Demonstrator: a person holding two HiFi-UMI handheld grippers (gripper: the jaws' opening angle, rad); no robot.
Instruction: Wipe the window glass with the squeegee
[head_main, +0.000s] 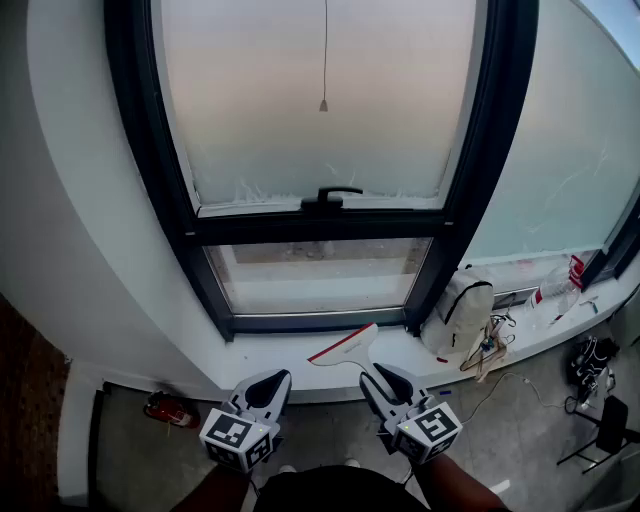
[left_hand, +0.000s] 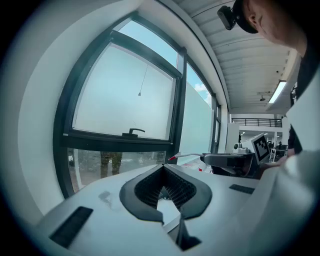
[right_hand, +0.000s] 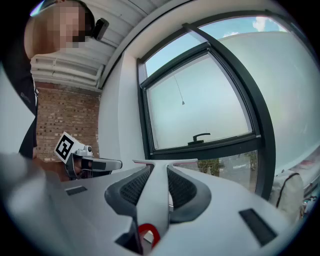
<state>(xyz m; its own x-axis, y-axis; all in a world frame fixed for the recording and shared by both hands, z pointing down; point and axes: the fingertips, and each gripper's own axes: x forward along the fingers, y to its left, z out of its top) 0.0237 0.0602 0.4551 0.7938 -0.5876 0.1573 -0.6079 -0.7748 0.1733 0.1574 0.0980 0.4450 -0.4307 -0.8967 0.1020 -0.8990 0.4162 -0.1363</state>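
A white squeegee with a red-edged blade (head_main: 345, 347) sticks out toward the window sill, its handle (right_hand: 155, 200) clamped between the jaws of my right gripper (head_main: 378, 375). The blade (right_hand: 165, 162) lies crosswise just past those jaws. My left gripper (head_main: 268, 382) hovers beside it on the left, shut with nothing in it; its pads (left_hand: 150, 187) meet at the tip. Both hang low in front of the dark-framed window: a frosted upper pane (head_main: 320, 100) and a clear lower pane (head_main: 320, 275). The squeegee is short of the glass.
A black window handle (head_main: 330, 196) sits on the middle bar, with a pull cord (head_main: 324, 60) hanging above it. On the white sill (head_main: 270, 350) to the right stand a white bag (head_main: 460, 312), tangled cables (head_main: 490, 347) and a plastic bottle (head_main: 555, 290). A red object (head_main: 165, 408) lies on the floor at left.
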